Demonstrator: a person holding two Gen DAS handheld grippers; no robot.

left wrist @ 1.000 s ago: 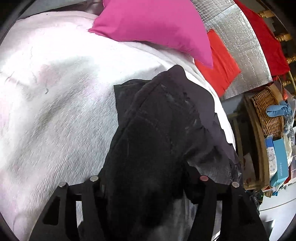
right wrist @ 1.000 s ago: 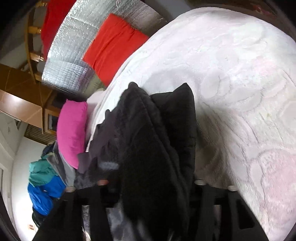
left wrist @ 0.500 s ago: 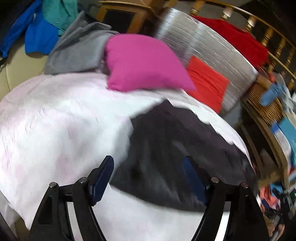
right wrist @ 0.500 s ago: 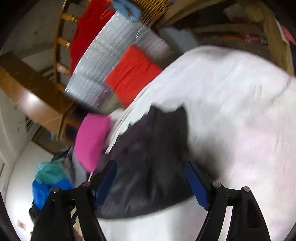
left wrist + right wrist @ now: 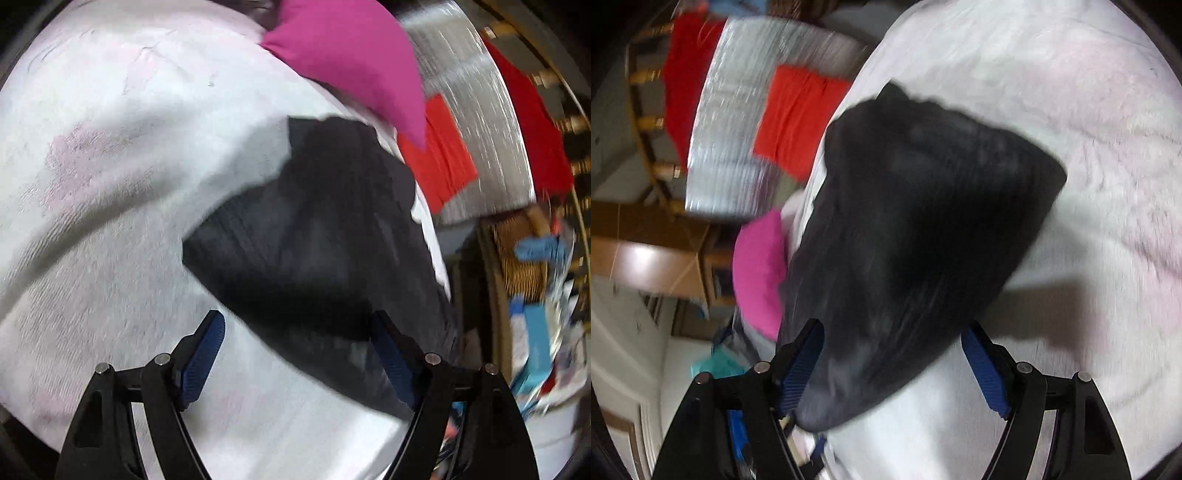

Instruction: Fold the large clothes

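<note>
A black garment point(image 5: 317, 236) lies folded in a compact heap on the white and pink bedspread point(image 5: 110, 184). It also shows in the right wrist view point(image 5: 916, 236) on the same bedspread point(image 5: 1089, 110). My left gripper point(image 5: 297, 328) is open and empty, just short of the garment's near edge. My right gripper point(image 5: 892, 339) is open, and the garment's near end lies between and below the blue pads point(image 5: 982, 369). Both views are blurred by motion.
A magenta pillow point(image 5: 354, 55) lies beyond the garment, also seen in the right wrist view point(image 5: 757, 273). A red cloth point(image 5: 439, 155) and a silver foil panel point(image 5: 480, 110) stand behind. A wicker basket point(image 5: 517, 254) and boxes crowd the bed's right side.
Both grippers held the black garment a second ago, then opened and let it drop onto the bedspread. Both have since swung and come back close to the garment.
</note>
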